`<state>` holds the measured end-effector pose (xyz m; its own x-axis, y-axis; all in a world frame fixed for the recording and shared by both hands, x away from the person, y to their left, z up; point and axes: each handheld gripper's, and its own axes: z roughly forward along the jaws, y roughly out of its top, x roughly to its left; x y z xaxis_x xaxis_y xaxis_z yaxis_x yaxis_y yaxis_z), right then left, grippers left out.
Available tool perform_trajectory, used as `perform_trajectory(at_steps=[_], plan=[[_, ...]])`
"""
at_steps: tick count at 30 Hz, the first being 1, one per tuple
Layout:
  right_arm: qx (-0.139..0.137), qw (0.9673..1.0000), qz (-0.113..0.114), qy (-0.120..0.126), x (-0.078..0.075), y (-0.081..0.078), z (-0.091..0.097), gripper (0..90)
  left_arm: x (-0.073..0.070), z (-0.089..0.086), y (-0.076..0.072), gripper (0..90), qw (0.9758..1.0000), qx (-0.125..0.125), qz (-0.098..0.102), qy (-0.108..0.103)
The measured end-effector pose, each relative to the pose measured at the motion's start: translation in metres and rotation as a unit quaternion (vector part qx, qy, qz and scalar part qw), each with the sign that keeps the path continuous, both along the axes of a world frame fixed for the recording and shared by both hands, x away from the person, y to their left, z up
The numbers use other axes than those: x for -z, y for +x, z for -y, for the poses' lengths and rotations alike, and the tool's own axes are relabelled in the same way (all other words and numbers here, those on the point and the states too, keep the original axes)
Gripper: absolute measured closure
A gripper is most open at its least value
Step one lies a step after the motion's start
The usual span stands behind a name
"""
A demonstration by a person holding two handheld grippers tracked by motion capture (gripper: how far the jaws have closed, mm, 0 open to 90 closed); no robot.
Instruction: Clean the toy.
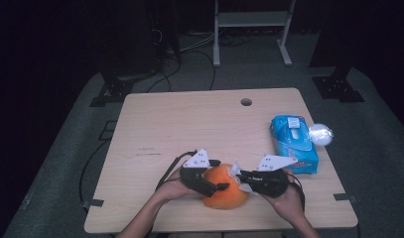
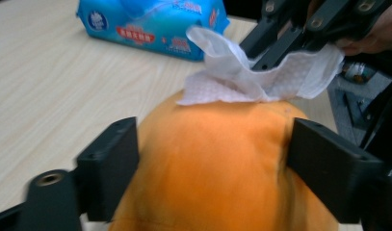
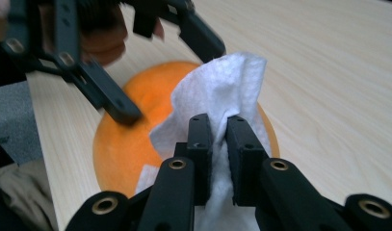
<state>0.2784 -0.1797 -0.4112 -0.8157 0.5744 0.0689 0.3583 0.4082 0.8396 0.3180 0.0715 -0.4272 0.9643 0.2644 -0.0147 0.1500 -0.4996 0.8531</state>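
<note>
Orange, round soft fruit (image 1: pixel 224 193) sits clamped between the left gripper's (image 1: pixel 215 174) jaws. Touching the fruit's top, a white crumpled wet wipe (image 3: pixel 217 96) is pinched tight in the right gripper (image 3: pixel 217 144).

The soft blue plastic pack of wet wipes (image 2: pixel 150 26), lying beyond the round orange fruit (image 2: pixel 217 163), carries printing — a red band with white characters across its side and a round white logo near one end — but all of it is too blurred to read.
</note>
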Motion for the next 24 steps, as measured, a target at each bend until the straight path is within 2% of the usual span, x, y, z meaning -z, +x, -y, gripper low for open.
perform_trajectory(at_steps=[1, 4, 5, 6, 8, 12, 15, 18, 20, 21, 24], plan=[[0.001, 1.0000, 0.000, -0.003, 0.001, 0.001, 0.000, 80.2, 0.002, -0.001, 0.000, 24.3, 1.0000, -0.002, -0.007, 0.000], [0.004, 0.9997, -0.023, 0.008, 0.008, 0.006, 0.010, 80.4, 0.007, -0.005, 0.004, 26.3, 0.9997, -0.005, -0.022, 0.004], [0.011, 0.9996, -0.025, 0.004, 0.010, 0.007, 0.014, 80.4, 0.008, -0.008, 0.005, 26.3, 0.9995, -0.008, -0.029, 0.002], [0.023, 0.9992, -0.032, -0.003, 0.013, 0.008, 0.019, 80.4, 0.008, -0.009, 0.006, 26.2, 0.9995, -0.008, -0.032, 0.002], [0.031, 0.9985, -0.045, 0.003, 0.016, 0.010, 0.025, 80.4, 0.008, -0.011, 0.006, 26.3, 0.9995, -0.008, -0.032, 0.002], [0.021, 0.9987, -0.034, 0.031, 0.007, 0.010, 0.023, 80.3, 0.009, -0.014, 0.008, 26.2, 0.9993, -0.007, -0.035, 0.001], [0.015, 0.9985, -0.046, 0.027, 0.015, 0.011, 0.020, 80.3, 0.009, -0.014, 0.007, 26.3, 0.9995, -0.002, -0.033, 0.004], [0.027, 0.9981, -0.055, 0.010, 0.019, 0.015, 0.024, 80.3, 0.008, -0.014, 0.007, 26.3, 0.9995, -0.001, -0.032, 0.008], [0.035, 0.9976, -0.056, 0.020, 0.018, 0.015, 0.027, 80.3, 0.008, -0.014, 0.007, 26.4, 0.9995, 0.000, -0.032, 0.007], [0.034, 0.9980, -0.049, 0.022, 0.015, 0.014, 0.026, 80.3, 0.009, -0.014, 0.007, 26.4, 0.9994, 0.001, -0.033, 0.007], [0.024, 0.9983, -0.042, 0.032, 0.010, 0.014, 0.021, 80.0, 0.009, -0.015, 0.007, 26.4, 0.9994, 0.002, -0.033, 0.007]])
